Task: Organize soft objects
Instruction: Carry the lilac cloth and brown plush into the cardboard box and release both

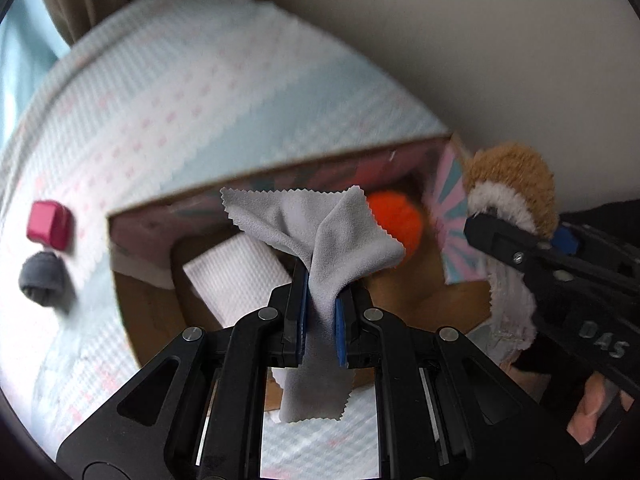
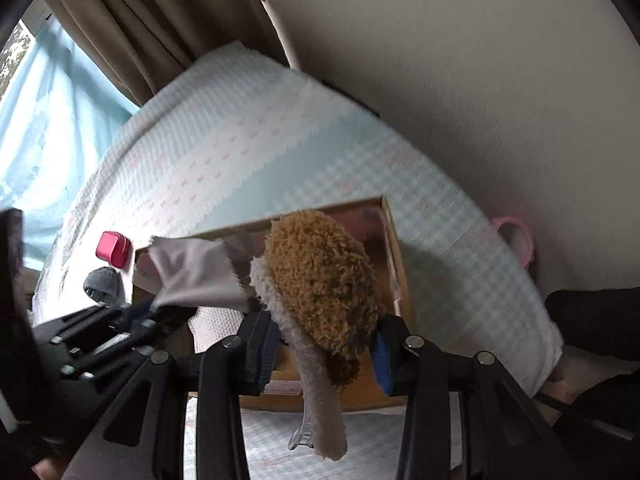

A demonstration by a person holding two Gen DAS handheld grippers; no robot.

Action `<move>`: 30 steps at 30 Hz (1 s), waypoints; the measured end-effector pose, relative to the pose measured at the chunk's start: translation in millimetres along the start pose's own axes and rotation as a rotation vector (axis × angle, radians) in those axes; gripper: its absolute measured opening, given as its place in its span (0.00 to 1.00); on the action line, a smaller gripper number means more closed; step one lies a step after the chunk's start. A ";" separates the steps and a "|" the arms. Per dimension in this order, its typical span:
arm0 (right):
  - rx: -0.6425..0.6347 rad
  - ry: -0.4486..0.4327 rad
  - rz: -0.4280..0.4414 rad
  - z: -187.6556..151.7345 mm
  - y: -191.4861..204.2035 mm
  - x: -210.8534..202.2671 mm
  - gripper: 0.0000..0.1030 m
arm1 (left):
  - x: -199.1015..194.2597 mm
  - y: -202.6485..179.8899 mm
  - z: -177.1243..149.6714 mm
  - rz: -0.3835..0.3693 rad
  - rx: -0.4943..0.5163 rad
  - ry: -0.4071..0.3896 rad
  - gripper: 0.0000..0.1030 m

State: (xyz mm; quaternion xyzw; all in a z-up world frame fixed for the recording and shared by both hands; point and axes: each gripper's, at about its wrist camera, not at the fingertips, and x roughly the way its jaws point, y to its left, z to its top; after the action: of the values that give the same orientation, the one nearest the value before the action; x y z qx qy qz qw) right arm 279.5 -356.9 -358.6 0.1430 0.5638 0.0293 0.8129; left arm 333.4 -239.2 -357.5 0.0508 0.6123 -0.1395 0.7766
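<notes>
My left gripper (image 1: 321, 300) is shut on a grey microfiber cloth (image 1: 320, 232) with zigzag edges, held above an open cardboard box (image 1: 132, 320). The box holds a white folded cloth (image 1: 236, 276) and an orange fluffy ball (image 1: 396, 220). My right gripper (image 2: 326, 350) is shut on a brown and white fuzzy plush item (image 2: 320, 276), held over the box (image 2: 400, 272) at its right side. The plush item also shows in the left wrist view (image 1: 516, 184), and the grey cloth shows in the right wrist view (image 2: 196, 272).
The box sits on a table with a light blue and white patterned cover (image 1: 180, 100). A pink block (image 1: 50, 224) and a dark grey sock ball (image 1: 42, 280) lie left of the box. A wall, brown curtains (image 2: 152, 20) and a pink round object (image 2: 516, 240) are behind.
</notes>
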 end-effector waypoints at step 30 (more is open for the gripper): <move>-0.049 -0.057 0.097 -5.8 19.3 -15.2 0.99 | -43.6 50.0 -36.2 0.045 -0.071 0.016 1.00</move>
State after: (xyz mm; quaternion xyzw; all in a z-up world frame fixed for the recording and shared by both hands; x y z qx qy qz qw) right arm 270.9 -340.4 -341.5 0.1509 0.5321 0.0784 0.8294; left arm 304.3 -175.6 -328.9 0.0383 0.6218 -0.0997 0.7759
